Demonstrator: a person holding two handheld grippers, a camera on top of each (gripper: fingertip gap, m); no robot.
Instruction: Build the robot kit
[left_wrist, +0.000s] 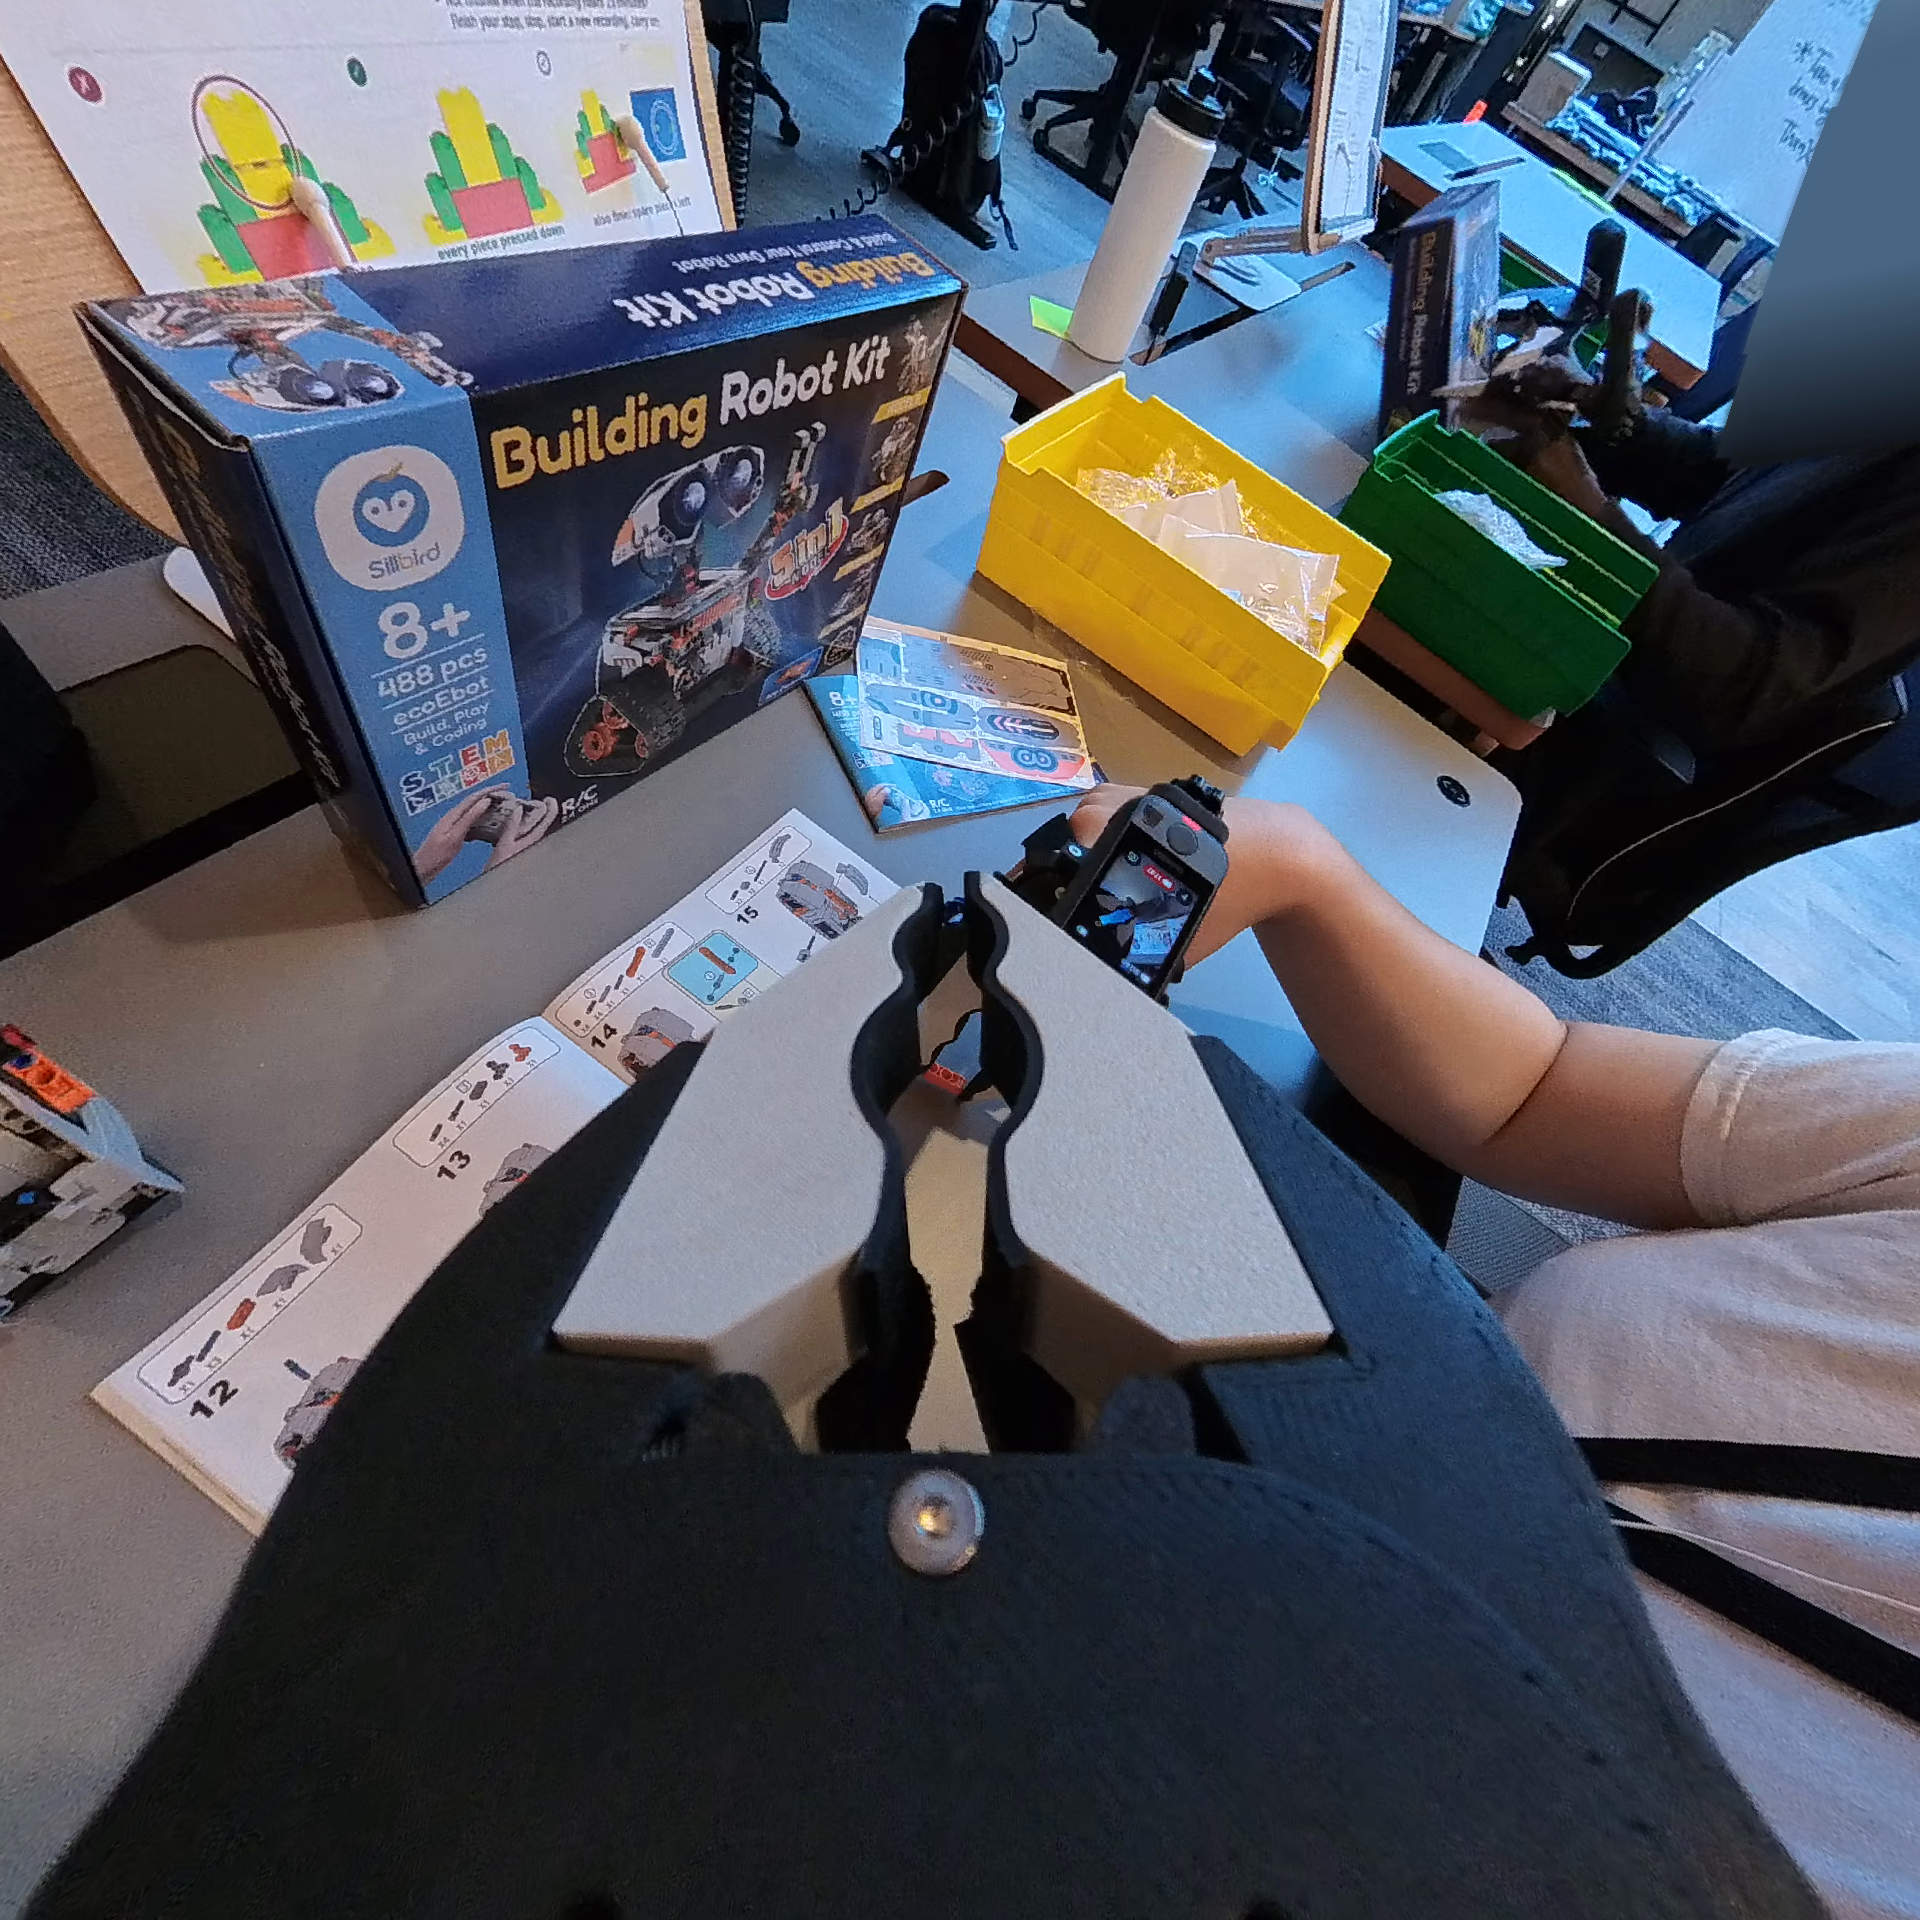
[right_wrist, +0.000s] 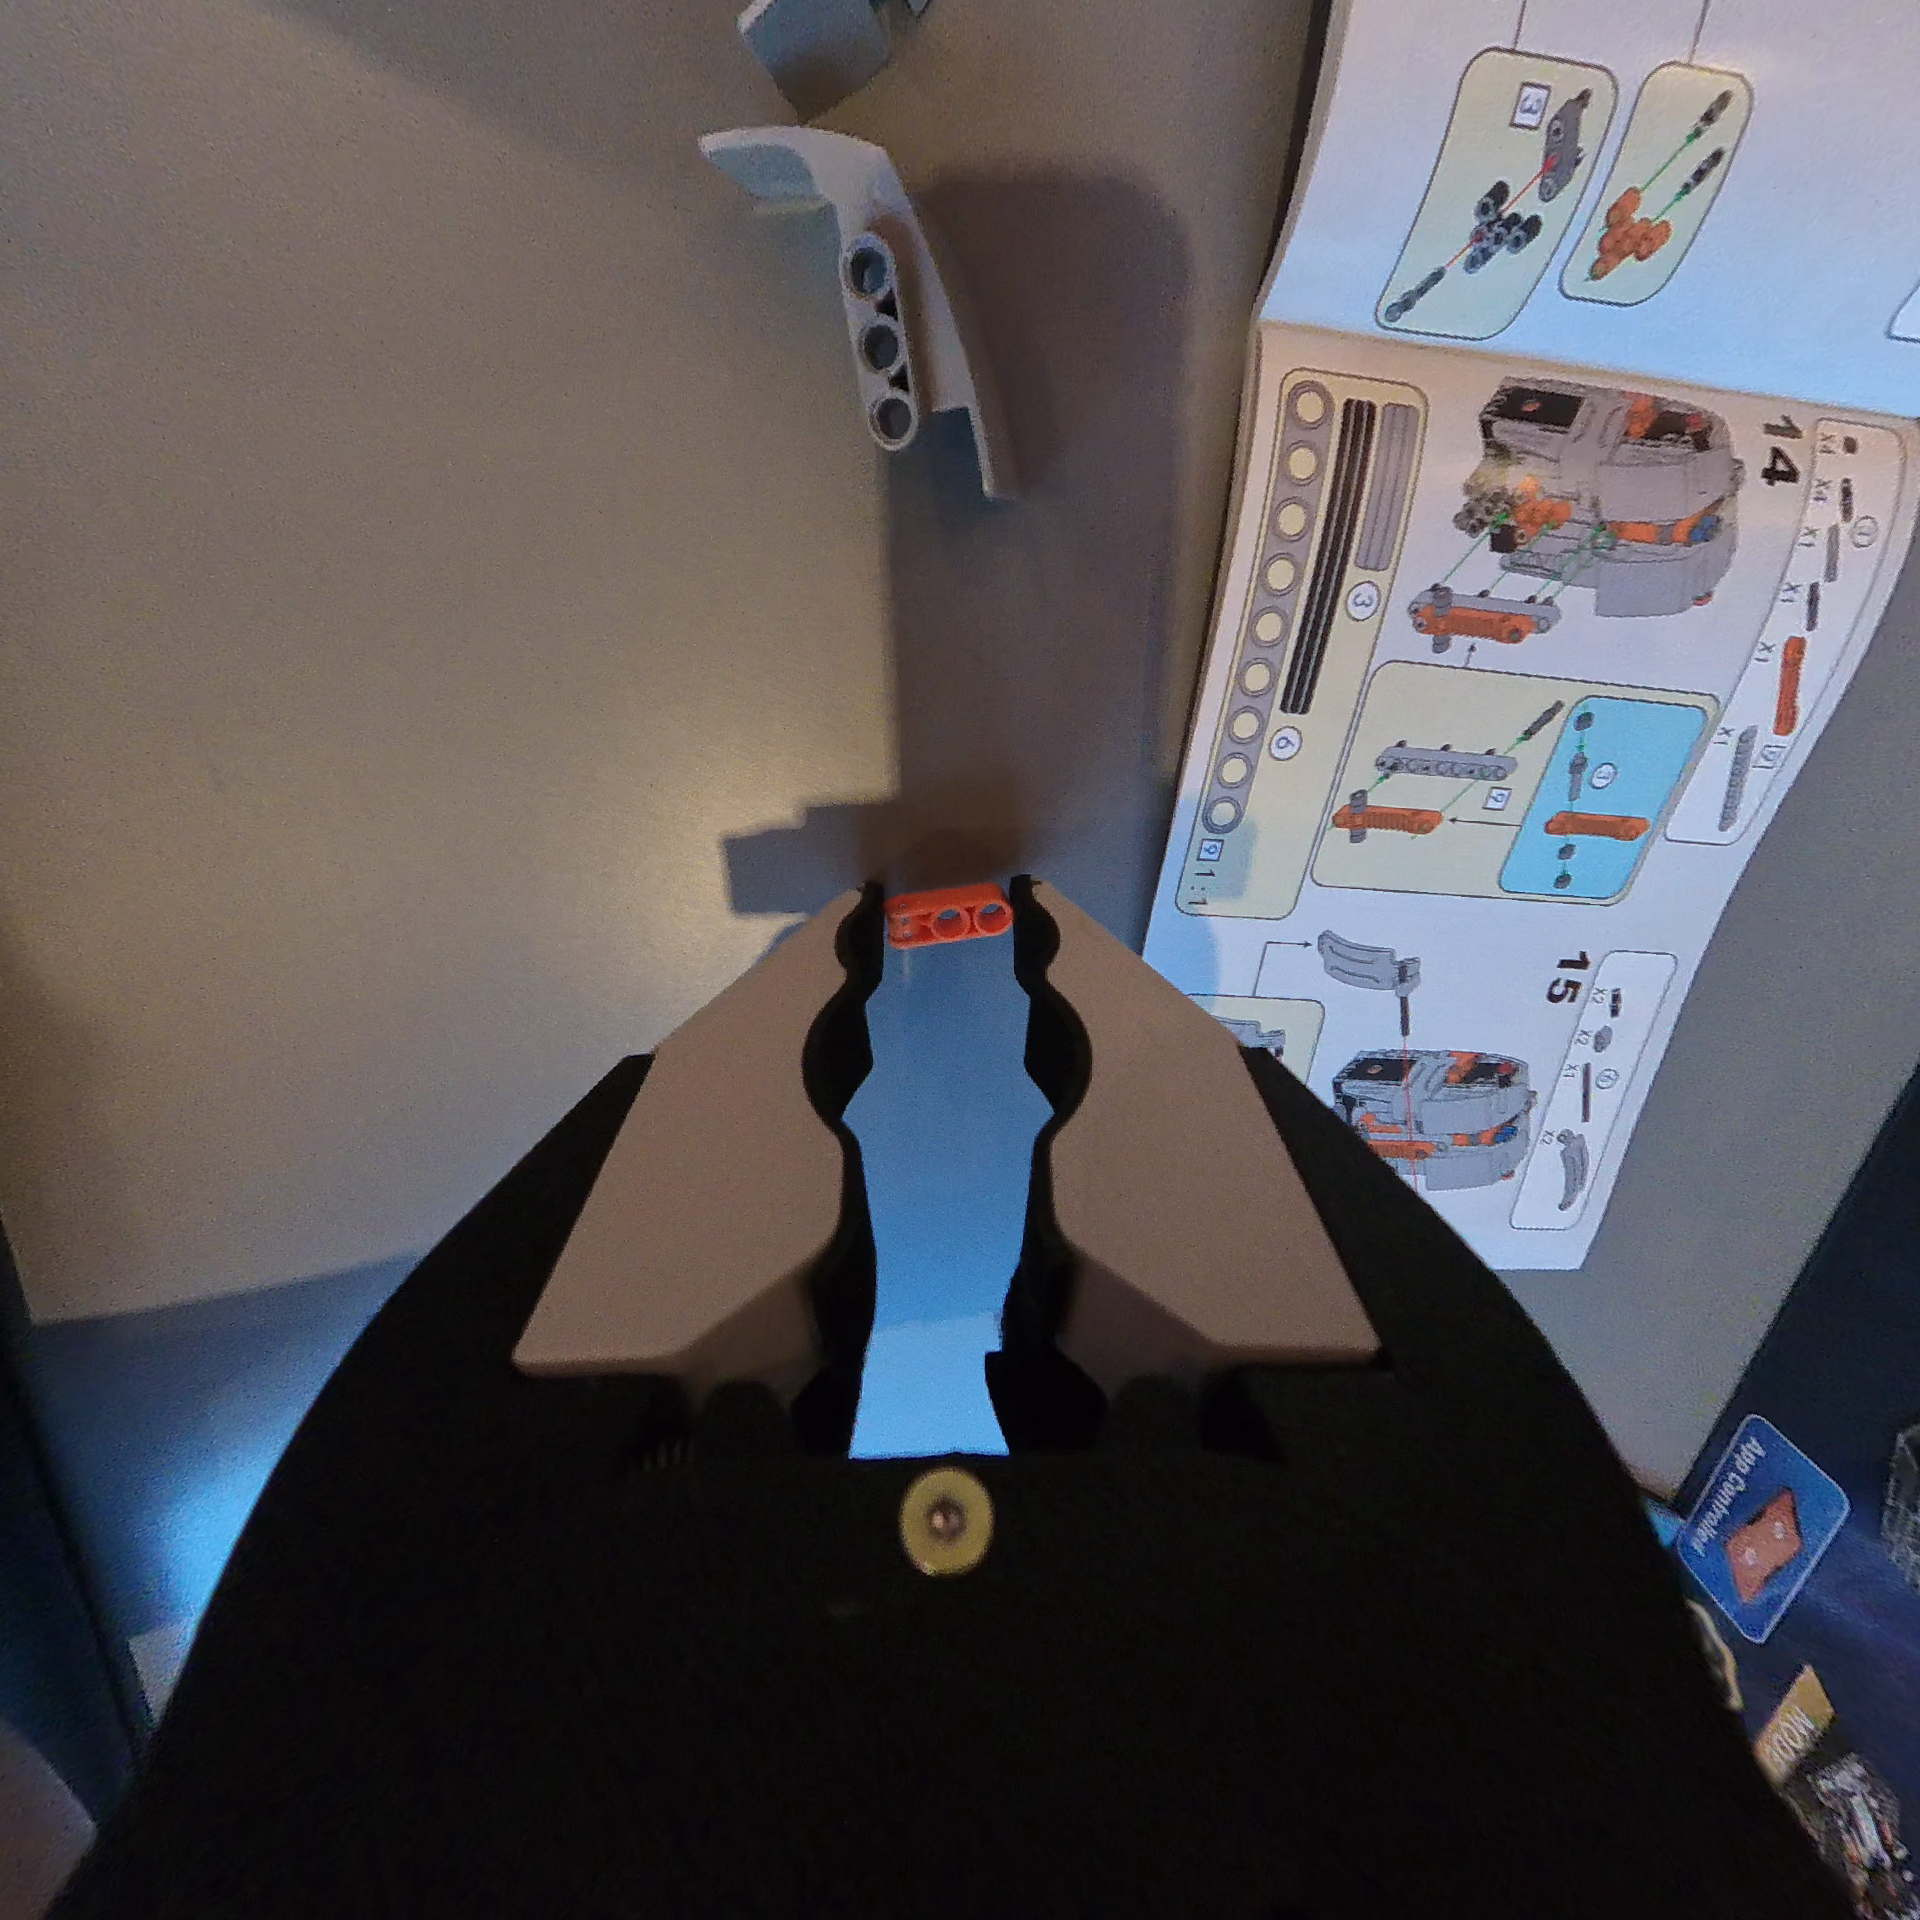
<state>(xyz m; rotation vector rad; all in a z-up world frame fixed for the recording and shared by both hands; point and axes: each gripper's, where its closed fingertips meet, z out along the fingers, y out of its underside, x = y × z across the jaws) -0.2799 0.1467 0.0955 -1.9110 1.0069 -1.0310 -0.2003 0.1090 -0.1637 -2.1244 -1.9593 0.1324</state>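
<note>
Looking along the left gripper (left_wrist: 954, 902) in the left wrist view, we see its tips almost together with only a thin slit between them and nothing held. Below the fingers lies the open instruction booklet (left_wrist: 436, 1164) on the grey table (left_wrist: 156, 997). Ahead and to the left stands the blue kit box (left_wrist: 540, 540); ahead and to the right sit a yellow bin (left_wrist: 1153, 613) of clear bags and a green bin (left_wrist: 1496, 592). Just beyond the tips, the right gripper (left_wrist: 1049, 883) with its camera shows in a person's hand (left_wrist: 1257, 862). A partly built model (left_wrist: 62, 1164) lies far left.

In the right wrist view, we see the right gripper (right_wrist: 948, 896) clamped on a small orange beam (right_wrist: 948, 914), held crosswise at the tips above the table (right_wrist: 416, 623). Ahead lies a white curved panel (right_wrist: 894, 301), well apart from the tips. The booklet (right_wrist: 1538, 644) lies to the right.
</note>
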